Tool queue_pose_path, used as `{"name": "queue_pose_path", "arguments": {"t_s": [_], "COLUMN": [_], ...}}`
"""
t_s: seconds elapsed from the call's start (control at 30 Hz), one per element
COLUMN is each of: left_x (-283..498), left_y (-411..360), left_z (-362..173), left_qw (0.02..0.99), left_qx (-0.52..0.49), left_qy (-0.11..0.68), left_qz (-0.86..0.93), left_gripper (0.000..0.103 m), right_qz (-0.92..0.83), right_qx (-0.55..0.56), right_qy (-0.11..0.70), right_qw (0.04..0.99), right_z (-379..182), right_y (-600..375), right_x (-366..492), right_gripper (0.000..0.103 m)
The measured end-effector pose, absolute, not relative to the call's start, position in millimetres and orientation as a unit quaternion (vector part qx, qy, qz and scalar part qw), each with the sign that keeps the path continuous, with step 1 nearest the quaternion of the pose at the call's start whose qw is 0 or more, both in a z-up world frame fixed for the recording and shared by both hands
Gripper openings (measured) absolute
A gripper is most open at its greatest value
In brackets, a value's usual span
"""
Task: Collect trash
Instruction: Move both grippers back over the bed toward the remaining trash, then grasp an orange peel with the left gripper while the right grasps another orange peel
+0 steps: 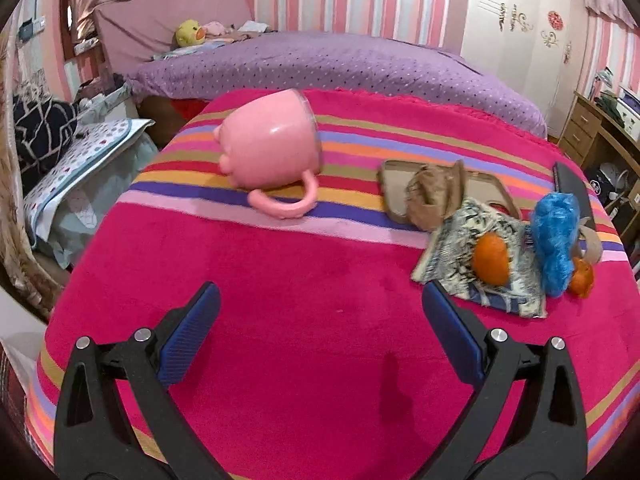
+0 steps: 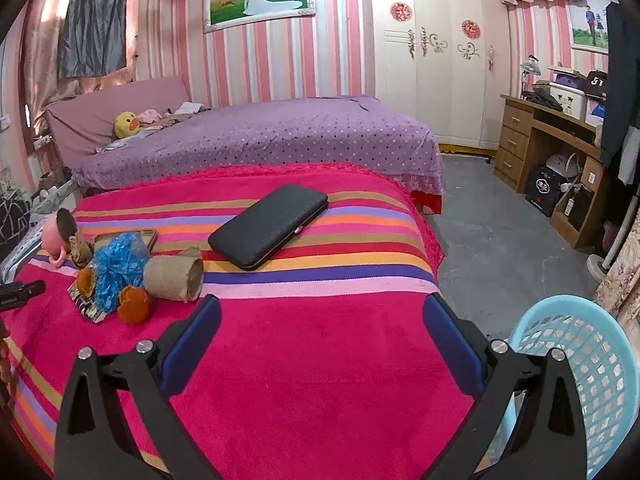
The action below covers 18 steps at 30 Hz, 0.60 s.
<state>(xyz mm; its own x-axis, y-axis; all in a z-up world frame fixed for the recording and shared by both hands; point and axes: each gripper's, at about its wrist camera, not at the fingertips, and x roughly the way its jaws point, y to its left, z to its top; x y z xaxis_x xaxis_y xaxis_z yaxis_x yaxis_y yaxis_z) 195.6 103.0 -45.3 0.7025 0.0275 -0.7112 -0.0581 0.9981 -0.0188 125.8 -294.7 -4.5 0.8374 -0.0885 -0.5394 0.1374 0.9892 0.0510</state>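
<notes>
A trash pile lies on the striped pink blanket (image 1: pixel 320 320): a crumpled blue plastic bag (image 1: pixel 554 240), orange peel (image 1: pixel 491 259), a second peel (image 1: pixel 582 278), a printed wrapper (image 1: pixel 480 256) and crumpled brown paper (image 1: pixel 430 196). In the right wrist view the blue bag (image 2: pixel 116 268), peel (image 2: pixel 134 305) and a cardboard tube (image 2: pixel 174 276) lie at left. My left gripper (image 1: pixel 320 304) is open and empty, short of the pile. My right gripper (image 2: pixel 320 312) is open and empty over bare blanket.
A pink mug (image 1: pixel 272 148) lies on its side. A black wallet (image 2: pixel 268 226) and a tan phone case (image 1: pixel 492 188) rest on the blanket. A light blue basket (image 2: pixel 580 380) stands on the floor at right. A purple bed (image 2: pixel 260 136) lies behind.
</notes>
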Motion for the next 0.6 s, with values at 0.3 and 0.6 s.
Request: {"name": "queue_pose_path", "arguments": {"t_s": [0.3, 0.6], "left_x": [201.8, 215.9], "left_y": [42.3, 11.5], "left_z": [-49.5, -54.9], "left_qw": [0.921, 0.916], "left_qx": [0.007, 0.006], "left_qy": [0.388, 0.400], "left_qz": [-0.027, -0.037], "left_gripper": [0.097, 0.080], "right_qz": [-0.076, -0.059], "right_qx": [0.031, 0.050], "right_qy": [0.296, 0.321], "right_qw": [0.951, 0.944], "right_z": [-12.3, -19.8], "right_y": [-285.0, -290.0], "right_x": [136.4, 138.4], "right_gripper": [0.098, 0.098]}}
